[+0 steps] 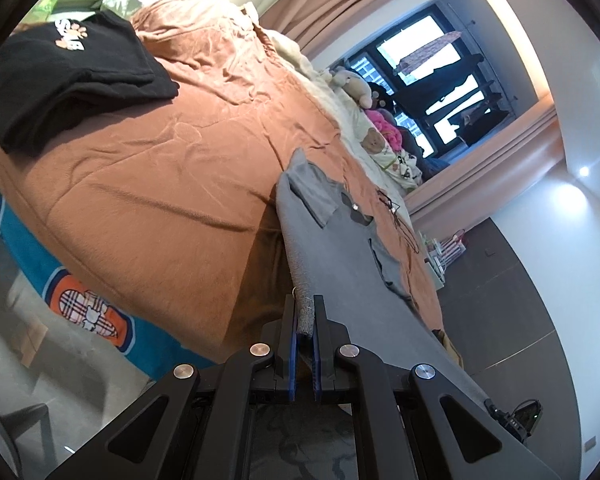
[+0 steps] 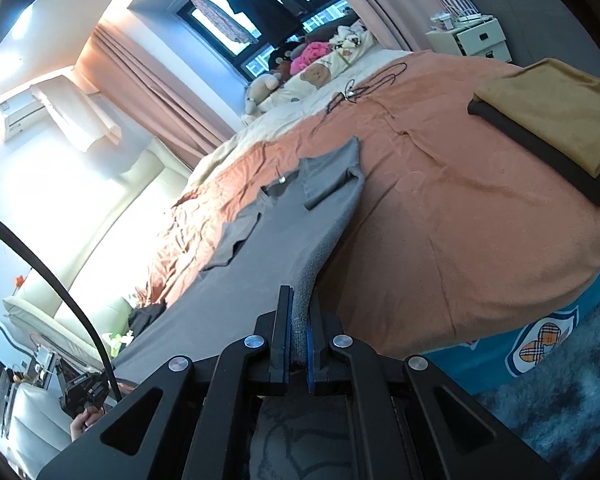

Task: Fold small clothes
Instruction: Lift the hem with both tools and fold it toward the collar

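Bed (image 1: 148, 184) covered by an orange blanket. Grey shirt (image 1: 340, 240) stretched from the bed's near edge, hem clamped by left gripper (image 1: 306, 320) and right gripper (image 2: 299, 320) fingers. Folded black garment (image 1: 72, 80) and tan-on-black stack (image 2: 552, 120) at opposite corners; black cable (image 2: 364, 88) beyond the collar.

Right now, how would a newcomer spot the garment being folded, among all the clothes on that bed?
Find the bed's orange blanket. The grey T-shirt lies spread on it, hem corners pinched by the left gripper and right gripper. Unlike the folded black shirt and the tan-and-black stack, it is unfolded, sleeves turned inward.
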`<action>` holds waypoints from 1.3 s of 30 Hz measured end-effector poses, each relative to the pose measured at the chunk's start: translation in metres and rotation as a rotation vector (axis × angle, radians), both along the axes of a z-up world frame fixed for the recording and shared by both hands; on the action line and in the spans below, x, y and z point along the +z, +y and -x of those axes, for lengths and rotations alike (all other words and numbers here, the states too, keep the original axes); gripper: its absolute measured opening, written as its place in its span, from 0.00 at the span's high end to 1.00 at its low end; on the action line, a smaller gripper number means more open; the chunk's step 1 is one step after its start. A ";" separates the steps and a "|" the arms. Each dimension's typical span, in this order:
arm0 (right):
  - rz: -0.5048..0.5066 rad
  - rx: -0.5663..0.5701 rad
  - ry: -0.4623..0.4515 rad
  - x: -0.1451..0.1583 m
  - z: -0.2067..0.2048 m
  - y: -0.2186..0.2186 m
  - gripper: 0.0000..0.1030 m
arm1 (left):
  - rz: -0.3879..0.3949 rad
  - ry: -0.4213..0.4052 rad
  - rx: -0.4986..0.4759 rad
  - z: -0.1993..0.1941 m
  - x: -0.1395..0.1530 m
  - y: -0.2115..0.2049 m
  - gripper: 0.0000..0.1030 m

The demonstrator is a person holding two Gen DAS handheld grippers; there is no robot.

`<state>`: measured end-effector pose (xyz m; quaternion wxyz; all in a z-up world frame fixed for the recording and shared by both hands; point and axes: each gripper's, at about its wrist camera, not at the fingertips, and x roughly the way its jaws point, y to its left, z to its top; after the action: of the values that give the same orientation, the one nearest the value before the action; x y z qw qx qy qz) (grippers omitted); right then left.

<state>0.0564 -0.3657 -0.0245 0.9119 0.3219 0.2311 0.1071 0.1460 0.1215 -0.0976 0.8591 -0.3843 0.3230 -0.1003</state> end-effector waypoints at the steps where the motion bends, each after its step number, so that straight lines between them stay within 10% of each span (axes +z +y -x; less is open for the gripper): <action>1: -0.005 -0.002 -0.009 -0.002 0.006 -0.003 0.98 | 0.002 -0.005 -0.001 0.005 0.002 0.000 0.95; 19: 0.033 -0.011 0.001 -0.012 0.041 -0.013 0.98 | 0.018 -0.043 -0.003 0.060 -0.001 0.006 0.95; 39: 0.074 -0.045 0.085 0.034 -0.080 -0.014 0.98 | 0.060 -0.045 0.008 -0.058 0.013 0.021 0.95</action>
<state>0.1362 -0.3800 0.0099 0.9148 0.2972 0.2660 0.0643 0.2040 0.1421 -0.0848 0.8546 -0.4086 0.2991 -0.1151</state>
